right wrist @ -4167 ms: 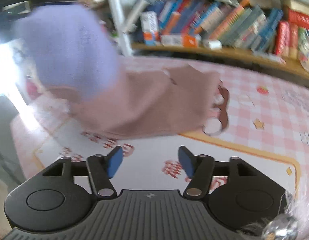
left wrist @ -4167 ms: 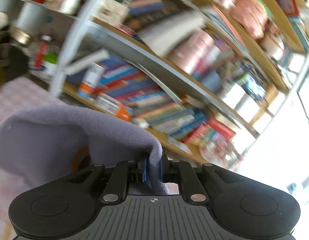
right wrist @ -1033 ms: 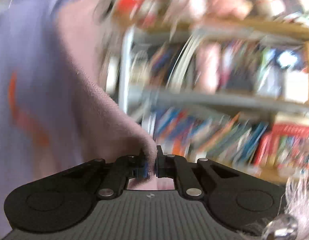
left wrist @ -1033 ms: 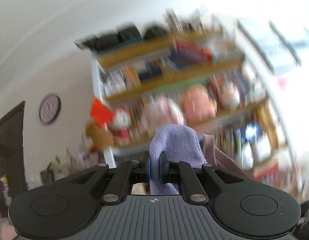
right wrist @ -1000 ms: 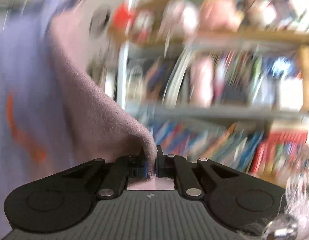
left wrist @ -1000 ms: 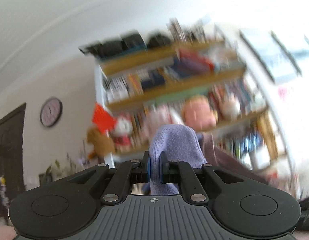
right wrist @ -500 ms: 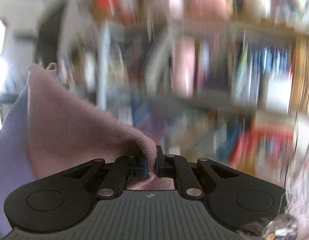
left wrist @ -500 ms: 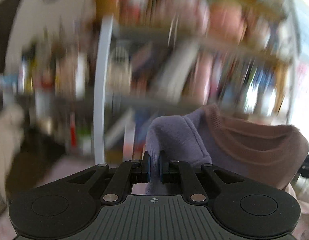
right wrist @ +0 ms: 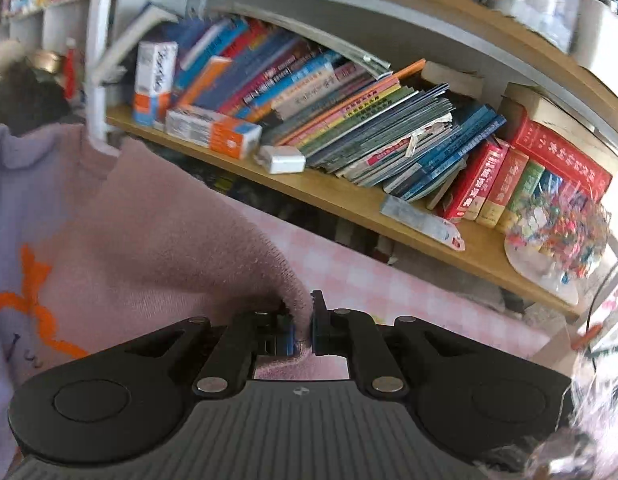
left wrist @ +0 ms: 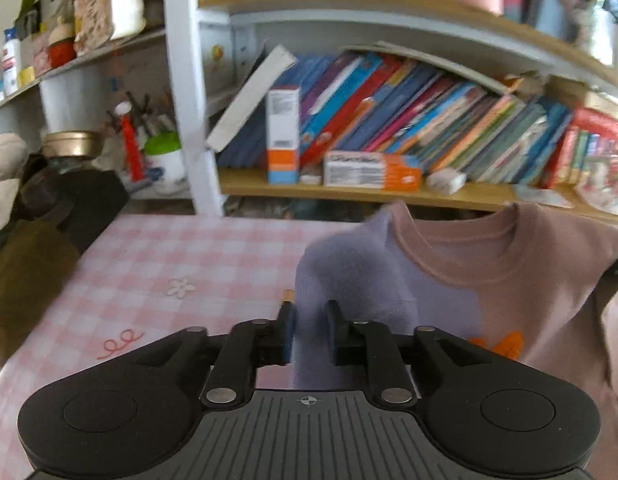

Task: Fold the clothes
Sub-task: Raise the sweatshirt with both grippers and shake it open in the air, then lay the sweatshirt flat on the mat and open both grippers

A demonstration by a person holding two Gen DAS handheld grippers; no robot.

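Hand-held gripper (right wrist: 303, 330) pinching pink sweater (right wrist: 157, 240)

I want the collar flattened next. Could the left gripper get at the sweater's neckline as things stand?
Probably yes. The neckline lies just ahead and to the right of the left gripper, nothing between. Its jaws are opening with the lilac sleeve between them; that must drop free first.

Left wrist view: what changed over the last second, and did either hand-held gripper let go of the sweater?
Both views swung down from the upper shelves to the pink checked tablecloth and the book shelf. The left hand-held gripper is opening, with the lilac sleeve between its fingers but no longer pinched. The right hand-held gripper stays clamped on the pink sweater.
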